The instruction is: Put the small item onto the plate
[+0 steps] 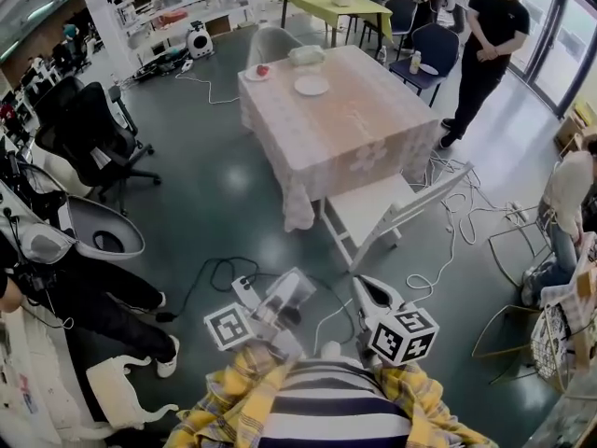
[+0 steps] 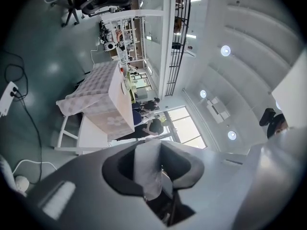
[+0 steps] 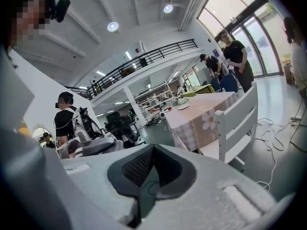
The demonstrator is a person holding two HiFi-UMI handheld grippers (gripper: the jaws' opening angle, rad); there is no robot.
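Far ahead stands a table (image 1: 354,133) with a checked cloth, bearing an empty white plate (image 1: 312,85) and a second plate with a small red item (image 1: 260,70). Low in the head view, my left gripper (image 1: 291,290) is shut on a small pale, translucent item (image 1: 283,299). The left gripper view shows that item (image 2: 146,164) pinched upright between the dark pads of that gripper (image 2: 152,172). My right gripper (image 1: 366,289) is beside it, well short of the table. In the right gripper view that gripper (image 3: 150,170) is shut with nothing in it.
A white chair (image 1: 387,211) stands between me and the table. Cables and a power strip (image 1: 242,288) lie on the green floor. Office chairs (image 1: 89,133) are at the left. A person in black (image 1: 490,40) stands past the table, and others sit at both sides.
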